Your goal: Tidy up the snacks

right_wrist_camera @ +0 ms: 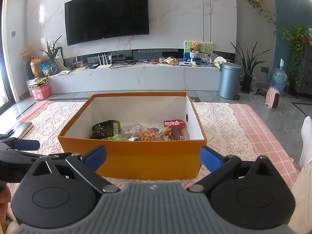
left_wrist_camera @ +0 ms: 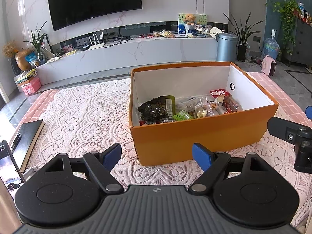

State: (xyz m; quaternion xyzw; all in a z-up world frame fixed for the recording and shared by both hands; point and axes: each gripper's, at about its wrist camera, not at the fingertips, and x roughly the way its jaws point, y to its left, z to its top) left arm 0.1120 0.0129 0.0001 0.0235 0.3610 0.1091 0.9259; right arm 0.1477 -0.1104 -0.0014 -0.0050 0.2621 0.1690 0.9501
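An orange cardboard box [left_wrist_camera: 195, 136] with a white inside stands on the lace-covered table. It holds several snack packets: a dark green one [left_wrist_camera: 156, 109], a red one [left_wrist_camera: 220, 93] and clear wrapped ones. The box also shows in the right wrist view [right_wrist_camera: 148, 159], with the dark green packet [right_wrist_camera: 106, 129] and the red packet [right_wrist_camera: 173, 123] inside. My left gripper [left_wrist_camera: 157, 155] is open and empty, just in front of the box's near left corner. My right gripper [right_wrist_camera: 153, 156] is open and empty, close to the box's near wall.
A black notebook [left_wrist_camera: 29, 136] and a phone [left_wrist_camera: 7, 161] lie at the table's left edge. The right gripper's body [left_wrist_camera: 292, 136] shows at the right of the left wrist view. The left gripper [right_wrist_camera: 19, 146] shows at the left of the right wrist view. A TV cabinet stands beyond the table.
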